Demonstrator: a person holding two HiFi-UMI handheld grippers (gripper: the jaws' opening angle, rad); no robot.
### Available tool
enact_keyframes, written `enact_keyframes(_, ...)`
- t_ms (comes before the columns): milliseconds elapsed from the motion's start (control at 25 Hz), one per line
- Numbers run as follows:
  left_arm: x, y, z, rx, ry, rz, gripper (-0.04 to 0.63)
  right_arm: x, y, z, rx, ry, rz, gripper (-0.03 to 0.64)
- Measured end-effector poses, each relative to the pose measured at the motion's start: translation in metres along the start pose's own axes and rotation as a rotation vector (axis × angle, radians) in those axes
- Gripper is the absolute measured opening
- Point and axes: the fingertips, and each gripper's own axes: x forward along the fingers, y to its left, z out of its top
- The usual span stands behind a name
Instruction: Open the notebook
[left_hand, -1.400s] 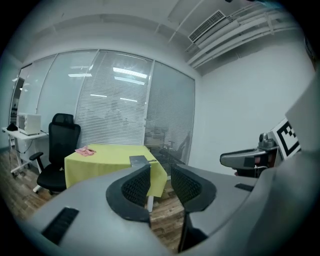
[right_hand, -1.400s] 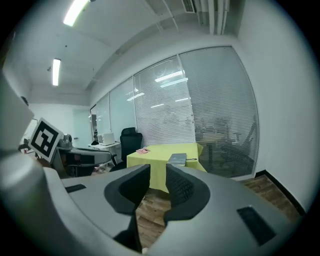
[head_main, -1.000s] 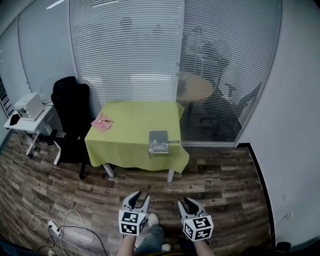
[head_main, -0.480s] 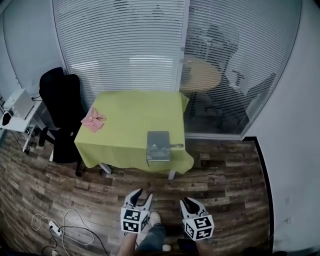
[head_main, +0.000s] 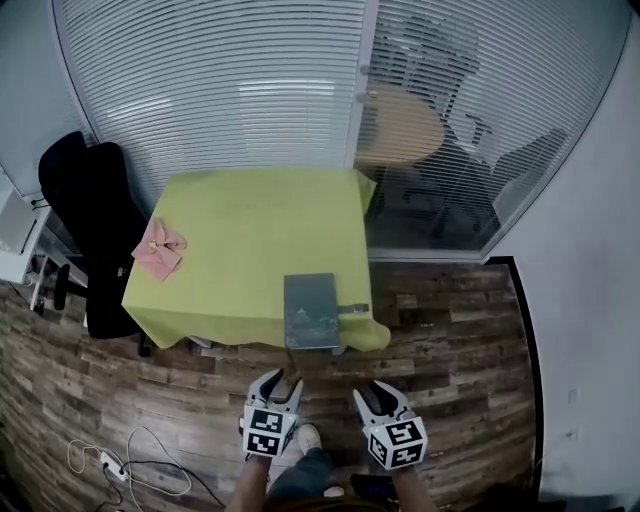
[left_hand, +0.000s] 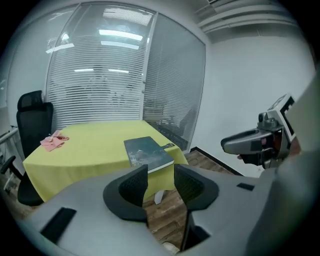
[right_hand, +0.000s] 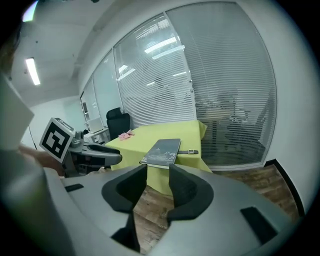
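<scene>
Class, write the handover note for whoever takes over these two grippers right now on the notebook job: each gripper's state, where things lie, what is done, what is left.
Left gripper: open, empty, low over the floor, short of the table.
Right gripper: jaws opening, nothing between them, beside the left one.
Notebook: closed, flat at the table's near edge, its strap sticking out to the right.
Pink cloth: near the table's left edge, not needed.
Done: nothing on the notebook yet.
Left: reach the table, free the strap if it holds the cover, then lift the cover open.
</scene>
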Motion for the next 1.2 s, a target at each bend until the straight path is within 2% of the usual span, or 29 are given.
enact_keyframes(240,0.038,0.017,0.005,0.087,0.045,-0.041,0.183,0.034,-0.019,0.004,-0.008,0.039,-0.049,0.175)
enact_keyframes(600,0.069,0.014,0.003,0.226,0.106,-0.090,0.184,0.042,-0.032,0.015,-0.003,0.040,-0.093,0.162)
enact_keyframes(880,0.083,0.016,0.003,0.255,0.133,-0.089,0.186,0.054,-0.038,0.017,-0.003,0.050,-0.069,0.155)
enact_keyframes(1200,0.104,0.016,-0.003,0.365,0.186,-0.083,0.186,0.075,-0.045,0.015,0.002,0.063,-0.033,0.155)
